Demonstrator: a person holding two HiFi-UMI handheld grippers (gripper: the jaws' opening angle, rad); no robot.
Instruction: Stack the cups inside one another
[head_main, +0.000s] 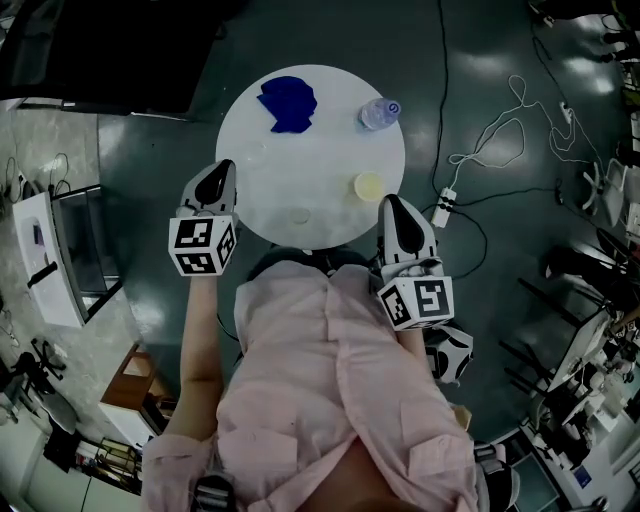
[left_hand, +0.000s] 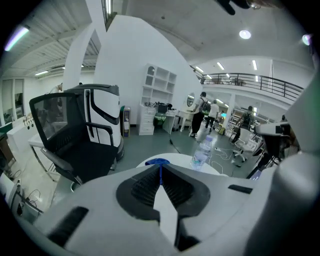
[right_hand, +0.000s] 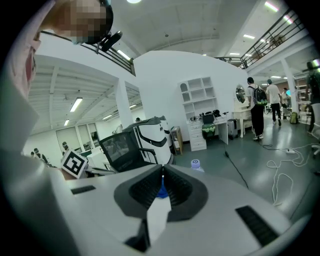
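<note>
On the round white table a pale yellow cup stands near the right front edge. A faint clear cup sits near the front edge. Both cups stand apart, neither inside the other. My left gripper hovers at the table's left front edge, jaws shut and empty. My right gripper hangs just right of the yellow cup, off the table's rim; its jaws meet with nothing between them. The cups are hidden in both gripper views.
A crumpled blue thing lies at the table's far side, also seen past the left jaws. A water bottle stands at the far right. A black office chair stands left; cables trail right.
</note>
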